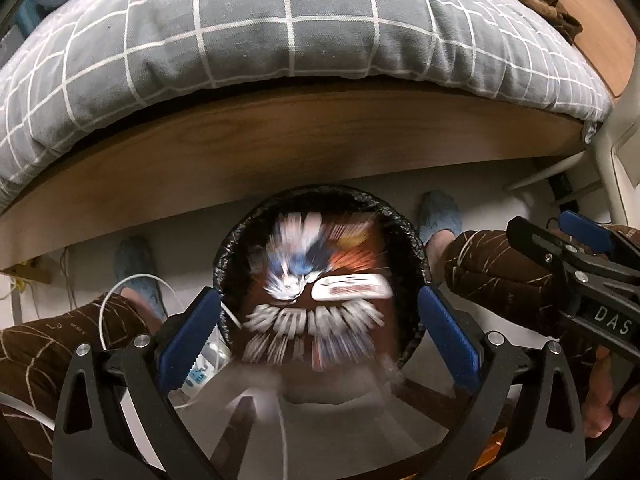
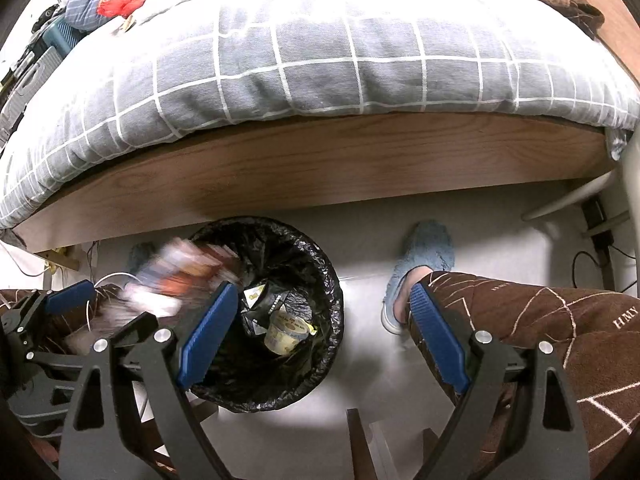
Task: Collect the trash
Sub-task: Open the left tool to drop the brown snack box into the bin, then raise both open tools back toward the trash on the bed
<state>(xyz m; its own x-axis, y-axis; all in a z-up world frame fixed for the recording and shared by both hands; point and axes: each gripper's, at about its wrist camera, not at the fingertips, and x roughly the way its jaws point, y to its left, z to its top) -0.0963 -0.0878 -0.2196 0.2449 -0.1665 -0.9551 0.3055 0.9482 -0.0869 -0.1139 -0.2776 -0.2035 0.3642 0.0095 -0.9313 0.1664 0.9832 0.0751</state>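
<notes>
**Snack packet dropping into bedside bin**

A blurred, reddish-brown printed snack packet (image 1: 320,284) is hanging in the air over the round waste bin lined with a black plastic bag (image 1: 416,240), caught between the spread blue pads of the left gripper (image 1: 320,332). That claw is standing released: neither pad is touching the packet. The right gripper (image 2: 320,344) is also standing wide apart and holding nothing, poised just beside the bin, with one pad over the bin's rim and the other over the person's knee.

Inside the bin, seen from the right-hand camera, one small round yellow-labelled cup (image 2: 286,332) is lying beside one crumpled dark wrapper (image 2: 266,300). More may be lying under them, but that cannot be told.

The seated person's two legs in brown quilted trousers with thin pale lines (image 2: 540,320) are flanking the bin, two fluffy blue slippers (image 2: 424,256) resting on the pale floor (image 2: 500,248). Behind runs one wooden bed frame (image 2: 320,168) carrying a grey quilt checked in white (image 2: 320,60).
</notes>
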